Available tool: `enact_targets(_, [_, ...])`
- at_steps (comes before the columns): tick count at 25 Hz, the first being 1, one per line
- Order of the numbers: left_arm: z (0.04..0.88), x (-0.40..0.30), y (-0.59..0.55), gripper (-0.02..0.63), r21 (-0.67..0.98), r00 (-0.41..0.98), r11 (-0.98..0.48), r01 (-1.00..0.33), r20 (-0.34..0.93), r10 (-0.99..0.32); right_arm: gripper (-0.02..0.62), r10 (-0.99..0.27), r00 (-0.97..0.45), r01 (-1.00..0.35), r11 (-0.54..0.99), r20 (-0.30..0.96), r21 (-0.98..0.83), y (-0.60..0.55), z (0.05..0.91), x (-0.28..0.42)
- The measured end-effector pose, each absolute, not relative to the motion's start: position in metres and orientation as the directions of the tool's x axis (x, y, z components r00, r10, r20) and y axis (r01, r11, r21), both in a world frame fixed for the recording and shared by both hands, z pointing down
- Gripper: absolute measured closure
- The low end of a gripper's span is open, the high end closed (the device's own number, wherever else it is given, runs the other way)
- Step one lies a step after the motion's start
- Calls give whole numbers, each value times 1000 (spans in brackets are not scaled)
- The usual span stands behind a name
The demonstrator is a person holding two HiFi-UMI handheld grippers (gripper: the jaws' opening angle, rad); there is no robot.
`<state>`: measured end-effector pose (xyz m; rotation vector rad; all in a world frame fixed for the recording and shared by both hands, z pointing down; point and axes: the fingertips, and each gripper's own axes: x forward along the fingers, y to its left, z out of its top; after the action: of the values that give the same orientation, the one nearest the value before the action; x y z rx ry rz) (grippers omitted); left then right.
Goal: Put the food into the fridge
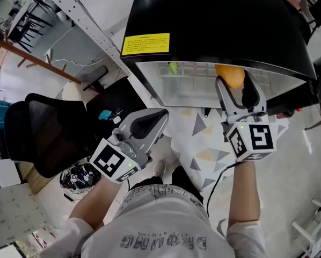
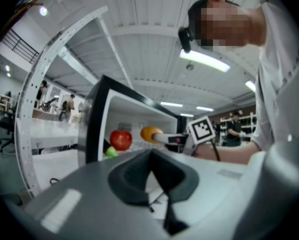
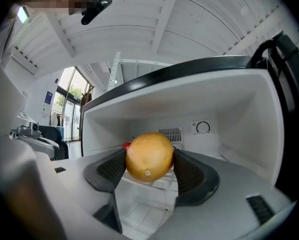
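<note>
The right hand-held gripper [image 1: 234, 86] pinches an orange [image 3: 149, 157] between its two dark pads, which press on the fruit's left and right sides. It holds the orange at the mouth of the open fridge [image 1: 214, 20], just under the black top edge, above the bottom of the white compartment. Deeper in the fridge sits a red apple [image 2: 120, 140], with a small green thing [image 2: 111, 152] just beside it toward the front; the right gripper view shows only a sliver of the apple behind the orange. A round dial [image 3: 203, 127] and a vent [image 3: 170, 133] show on the back wall. The left hand-held gripper [image 1: 155, 120] hangs lower, well apart from the fridge opening, its jaws pressed together with nothing between them. A yellow label [image 1: 145, 43] is stuck on the fridge's top, and a black chair [image 1: 42, 128] stands to the person's left.
</note>
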<state>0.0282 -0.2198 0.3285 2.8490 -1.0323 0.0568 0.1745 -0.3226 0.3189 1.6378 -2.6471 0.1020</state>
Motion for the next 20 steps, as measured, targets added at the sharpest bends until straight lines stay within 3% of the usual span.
enact_targets(20, [335, 22, -234, 600, 112, 754, -746, -656, 67, -653, 295, -909, -388, -911, 403, 154, 87, -353, 343, 174])
